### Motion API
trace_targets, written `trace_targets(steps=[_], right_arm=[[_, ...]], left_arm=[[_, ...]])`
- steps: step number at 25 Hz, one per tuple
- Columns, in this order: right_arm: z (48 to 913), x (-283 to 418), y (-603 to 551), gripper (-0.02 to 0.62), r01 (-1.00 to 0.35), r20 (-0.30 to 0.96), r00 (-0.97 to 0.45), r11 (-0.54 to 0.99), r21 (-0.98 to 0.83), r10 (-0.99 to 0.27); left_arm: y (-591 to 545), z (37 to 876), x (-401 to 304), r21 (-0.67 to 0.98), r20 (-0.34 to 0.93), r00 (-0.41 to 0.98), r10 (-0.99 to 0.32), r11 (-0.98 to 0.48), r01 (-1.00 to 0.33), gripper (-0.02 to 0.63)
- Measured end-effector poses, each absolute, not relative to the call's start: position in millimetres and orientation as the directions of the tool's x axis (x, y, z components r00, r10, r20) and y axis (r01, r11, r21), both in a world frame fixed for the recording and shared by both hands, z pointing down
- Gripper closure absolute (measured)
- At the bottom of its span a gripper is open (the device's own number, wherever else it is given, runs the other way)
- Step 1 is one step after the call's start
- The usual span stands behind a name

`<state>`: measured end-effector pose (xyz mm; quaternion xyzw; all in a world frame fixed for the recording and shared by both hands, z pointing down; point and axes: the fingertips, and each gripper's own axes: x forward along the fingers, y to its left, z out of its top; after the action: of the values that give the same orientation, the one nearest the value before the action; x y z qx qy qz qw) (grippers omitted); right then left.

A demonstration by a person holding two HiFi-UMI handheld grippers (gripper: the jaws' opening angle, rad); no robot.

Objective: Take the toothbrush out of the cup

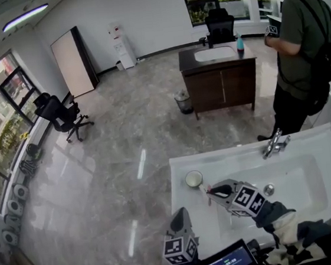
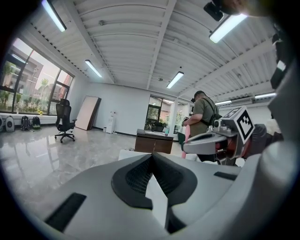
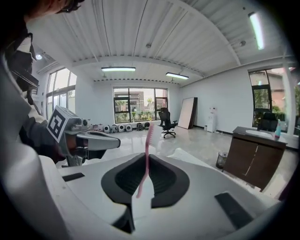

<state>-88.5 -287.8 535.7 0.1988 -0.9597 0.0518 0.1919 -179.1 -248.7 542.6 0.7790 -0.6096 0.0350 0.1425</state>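
A round cup [image 1: 193, 179] stands on the white sink counter [image 1: 181, 164], at its left end. Just right of the cup and above the counter, my right gripper [image 1: 209, 191] is shut on a pink toothbrush [image 3: 146, 150]. The brush stands nearly upright between the jaws of the right gripper [image 3: 146, 158], head upward and out of the cup. From the left gripper view the toothbrush [image 2: 187, 133] shows at the tip of the right gripper [image 2: 193, 144]. My left gripper [image 1: 180, 216] hovers at the counter's near edge. The left gripper [image 2: 152, 155] has its jaw tips together with nothing between them.
A faucet [image 1: 273, 143] and a drain [image 1: 269, 189] belong to the basin on the right. A person [image 1: 298, 42] stands beyond the counter. Farther off are a wooden vanity [image 1: 218, 75], a bin [image 1: 183, 102] and an office chair [image 1: 62, 114].
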Motion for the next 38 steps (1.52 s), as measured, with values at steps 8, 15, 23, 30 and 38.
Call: trace_targets(steps=[8, 15, 23, 30, 38], right_arm=[[619, -110, -275, 0.577, -0.375, 0.578, -0.771, 0.924, -0.074, -0.267], [661, -152, -291, 0.578, -0.410, 0.649, -0.715, 0.908, -0.091, -0.259], [685, -161, -308, 0.575, -0.458, 0.683, -0.679, 0.883, -0.106, -0.269], [673, -161, -307, 0.448, -0.462, 0.673, -0.693, 0.876, -0.138, -0.260], [558, -157, -291, 0.568, -0.408, 0.397, -0.865, 0.891, -0.200, -0.308]], left_arm=[[-230, 552, -190, 0.175, 0.252, 0.213, -0.944, -0.172, -0.969, 0.601], [-223, 563, -206, 0.184, 0.278, 0.174, -0.945, -0.125, -0.975, 0.601], [-216, 574, -218, 0.189, 0.297, 0.138, -0.945, -0.083, -0.978, 0.601], [-217, 571, -218, 0.187, 0.292, 0.144, -0.945, -0.091, -0.978, 0.601], [-231, 546, -213, 0.161, 0.249, 0.170, -0.954, -0.132, -0.978, 0.601]])
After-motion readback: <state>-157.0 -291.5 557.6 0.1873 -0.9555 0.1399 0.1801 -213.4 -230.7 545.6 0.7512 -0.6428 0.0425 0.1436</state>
